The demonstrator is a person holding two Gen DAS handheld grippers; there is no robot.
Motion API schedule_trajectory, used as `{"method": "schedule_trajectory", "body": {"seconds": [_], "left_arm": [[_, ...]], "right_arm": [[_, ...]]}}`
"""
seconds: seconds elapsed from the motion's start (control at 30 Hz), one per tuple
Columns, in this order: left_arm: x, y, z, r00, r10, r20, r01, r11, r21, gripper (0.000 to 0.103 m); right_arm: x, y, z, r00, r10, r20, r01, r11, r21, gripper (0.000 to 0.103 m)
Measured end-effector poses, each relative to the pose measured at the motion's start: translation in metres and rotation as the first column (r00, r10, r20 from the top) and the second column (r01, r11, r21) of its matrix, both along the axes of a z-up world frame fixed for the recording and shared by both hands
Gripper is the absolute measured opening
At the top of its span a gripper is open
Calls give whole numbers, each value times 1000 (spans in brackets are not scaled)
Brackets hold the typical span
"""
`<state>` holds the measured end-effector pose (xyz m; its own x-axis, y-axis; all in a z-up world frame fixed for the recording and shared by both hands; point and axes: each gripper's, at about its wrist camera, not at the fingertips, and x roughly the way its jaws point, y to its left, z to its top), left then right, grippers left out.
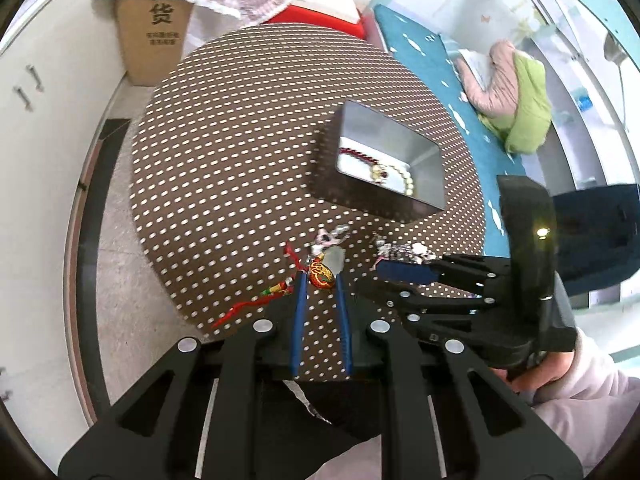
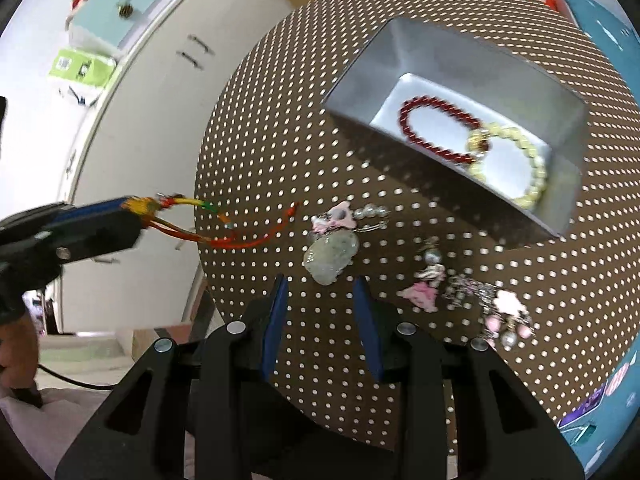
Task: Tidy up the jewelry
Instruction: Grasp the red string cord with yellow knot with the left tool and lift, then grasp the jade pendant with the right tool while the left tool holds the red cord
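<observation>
My left gripper is shut on a red and gold charm whose red cord trails onto the brown dotted table; the gripper also shows in the right wrist view. My right gripper is open and empty, just short of a pale jade pendant. A silver tin holds a dark red bead bracelet and a pale yellow bead bracelet. A pink hair clip and pink earrings lie loose on the table.
A cardboard box and a red stool stand beyond the table. A teal mat with pink and green clothing lies to the right. White cabinets stand to the left.
</observation>
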<state>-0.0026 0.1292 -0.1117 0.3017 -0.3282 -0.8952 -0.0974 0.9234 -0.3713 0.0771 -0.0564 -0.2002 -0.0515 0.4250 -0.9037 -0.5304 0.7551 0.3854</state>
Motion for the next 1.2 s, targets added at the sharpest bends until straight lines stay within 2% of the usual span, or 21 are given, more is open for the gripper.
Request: {"method": "schedule_trajectory", "body": {"seconds": [0.33,0.53,0.63,0.83,0.93,1.1,1.2], "left_arm": [[-14,24,-21,995,72,-68,-71,997,13,15],[-12,32,-32,993,77,-89,-75,997,15,15],[-9,33,-35,993,68,-92,-67,998,15,15],[-2,30,-42,994,29,-103,-28,999,16,15],[1,28,-43,995,8,-102,-6,1000,15,15],[8,24,-41,996,-19,-83,19,1000,4,15],[14,19,-39,997,-39,-73,39,999,0,15]], "right_arm": [[3,26,-32,999,-48,-6,47,989,-138,32],[2,39,-34,997,-72,15,74,985,-157,32],[3,48,-35,996,-82,28,85,982,-168,36],[-7,70,-36,991,-28,132,61,965,-256,38],[-16,82,-37,981,24,194,38,950,-311,33],[-16,72,-37,984,-19,177,67,961,-268,32],[-15,48,-37,990,-79,119,105,966,-235,32]]}}
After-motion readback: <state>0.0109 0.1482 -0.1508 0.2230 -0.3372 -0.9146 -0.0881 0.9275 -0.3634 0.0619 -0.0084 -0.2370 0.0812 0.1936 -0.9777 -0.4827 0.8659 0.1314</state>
